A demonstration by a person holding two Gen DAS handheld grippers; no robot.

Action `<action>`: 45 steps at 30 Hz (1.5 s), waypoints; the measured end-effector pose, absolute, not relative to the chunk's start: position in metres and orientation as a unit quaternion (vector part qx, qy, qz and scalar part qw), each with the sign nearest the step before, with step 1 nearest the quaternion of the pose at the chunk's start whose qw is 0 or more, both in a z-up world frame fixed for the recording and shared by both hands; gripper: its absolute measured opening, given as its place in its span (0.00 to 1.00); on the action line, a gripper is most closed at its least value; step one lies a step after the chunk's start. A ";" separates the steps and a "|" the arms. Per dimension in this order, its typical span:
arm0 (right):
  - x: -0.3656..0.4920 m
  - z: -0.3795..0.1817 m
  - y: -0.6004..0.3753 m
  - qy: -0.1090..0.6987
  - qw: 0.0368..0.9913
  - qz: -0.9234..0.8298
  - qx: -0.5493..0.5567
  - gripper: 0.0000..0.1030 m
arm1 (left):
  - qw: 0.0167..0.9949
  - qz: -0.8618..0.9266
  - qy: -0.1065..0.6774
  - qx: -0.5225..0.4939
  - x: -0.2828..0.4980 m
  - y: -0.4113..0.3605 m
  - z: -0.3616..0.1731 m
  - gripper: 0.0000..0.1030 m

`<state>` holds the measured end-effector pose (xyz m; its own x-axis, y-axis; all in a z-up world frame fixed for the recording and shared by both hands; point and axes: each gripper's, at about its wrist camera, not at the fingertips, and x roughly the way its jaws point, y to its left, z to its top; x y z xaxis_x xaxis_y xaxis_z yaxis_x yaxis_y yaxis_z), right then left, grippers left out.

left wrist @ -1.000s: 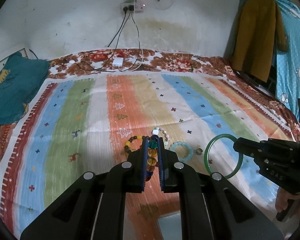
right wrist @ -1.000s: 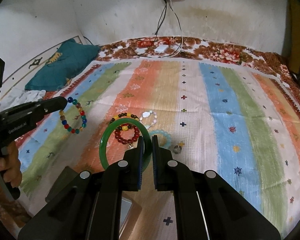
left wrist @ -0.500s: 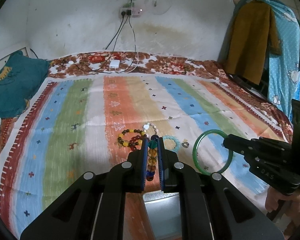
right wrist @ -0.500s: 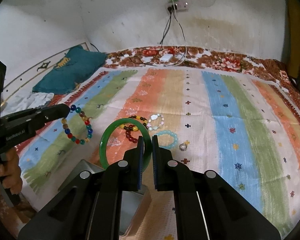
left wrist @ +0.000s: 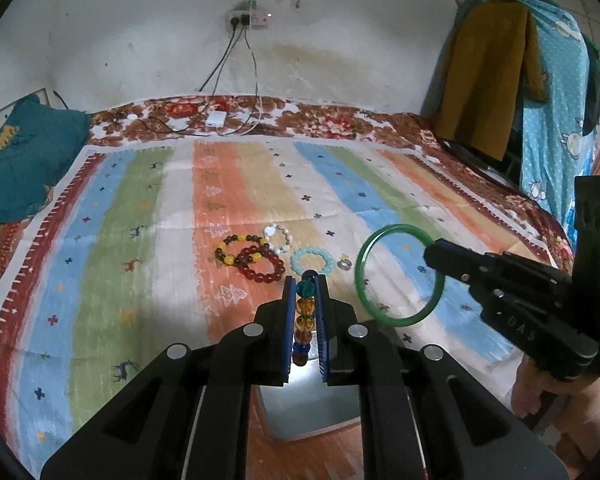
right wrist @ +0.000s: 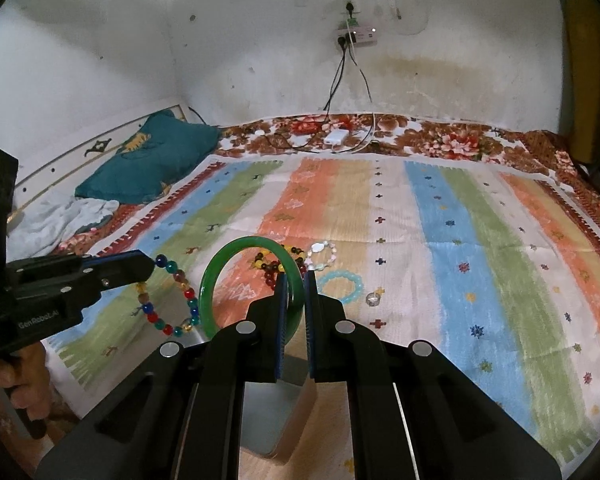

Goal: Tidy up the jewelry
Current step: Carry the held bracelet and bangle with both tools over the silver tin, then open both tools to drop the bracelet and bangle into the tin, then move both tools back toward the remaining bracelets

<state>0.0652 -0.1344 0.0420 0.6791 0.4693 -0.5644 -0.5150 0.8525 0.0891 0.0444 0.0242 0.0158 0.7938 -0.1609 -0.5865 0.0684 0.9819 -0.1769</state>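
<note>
Your left tongs [left wrist: 305, 308] pinch the multicoloured glass-bead bracelet [left wrist: 303, 316], its loop hanging edge-on between the blue pads. Your right tongs [right wrist: 295, 308] clamp the smooth green jade bangle [right wrist: 216, 280], which stands upright to their left. The open grey metal box [right wrist: 268, 420] sits on the bed directly under and just behind both tips, nearer you than the loose bracelets on the striped cloth [right wrist: 440, 240]. Either piece looks ready to lower straight down; the left seems marginally closer.
</note>
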 end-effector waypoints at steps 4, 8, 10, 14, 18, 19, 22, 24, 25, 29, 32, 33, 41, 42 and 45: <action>0.059 0.038 -0.130 0.303 0.911 0.277 -0.042 0.09 | 0.943 -0.062 0.318 -0.077 0.039 0.021 0.014 0.09; 0.054 0.034 -0.128 0.314 0.906 0.281 -0.044 0.09 | 0.943 -0.062 0.318 -0.081 0.037 0.018 0.014 0.09; 0.052 0.032 -0.127 0.319 0.905 0.279 -0.046 0.09 | 0.942 -0.063 0.321 -0.080 0.036 0.018 0.013 0.09; 0.052 0.024 -0.126 0.337 0.896 0.287 -0.045 0.10 | 0.935 -0.078 0.332 -0.093 0.037 0.020 0.011 0.09; 0.054 0.018 -0.121 0.354 0.885 0.298 -0.042 0.21 | 0.931 -0.065 0.348 -0.091 0.042 0.021 0.006 0.17; 0.055 0.019 -0.123 0.352 0.886 0.298 -0.038 0.33 | 0.931 -0.063 0.348 -0.094 0.042 0.023 0.006 0.22; 0.057 0.022 -0.128 0.350 0.891 0.289 -0.030 0.40 | 0.934 -0.053 0.340 -0.096 0.042 0.029 0.009 0.30; 0.062 0.021 -0.133 0.353 0.893 0.279 -0.024 0.42 | 0.935 -0.045 0.338 -0.099 0.044 0.035 0.010 0.49; 0.065 0.021 -0.135 0.355 0.894 0.273 -0.020 0.44 | 0.935 -0.041 0.337 -0.102 0.045 0.038 0.010 0.52; 0.082 0.022 -0.142 0.358 0.898 0.254 -0.014 0.50 | 0.933 -0.019 0.344 -0.102 0.057 0.049 0.008 0.64; 0.097 0.025 -0.151 0.357 0.903 0.238 0.002 0.56 | 0.931 -0.006 0.351 -0.102 0.071 0.058 0.006 0.69; 0.100 0.026 -0.153 0.356 0.905 0.235 0.006 0.57 | 0.931 -0.003 0.351 -0.101 0.073 0.059 0.006 0.72; 0.122 0.026 -0.149 0.351 0.910 0.221 -0.003 0.71 | 0.931 0.005 0.352 -0.092 0.093 0.066 0.004 0.81; 0.126 0.026 -0.148 0.352 0.910 0.221 -0.003 0.72 | 0.931 0.004 0.353 -0.089 0.094 0.065 0.003 0.81; 0.134 0.023 -0.144 0.358 0.907 0.221 -0.008 0.74 | 0.931 0.003 0.355 -0.083 0.100 0.065 0.002 0.85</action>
<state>0.1335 -0.1440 0.0226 0.6467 0.3948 -0.6526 -0.4064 0.9024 0.1432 0.1003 0.0647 0.0017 0.7479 -0.0537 -0.6616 -0.0636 0.9863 -0.1520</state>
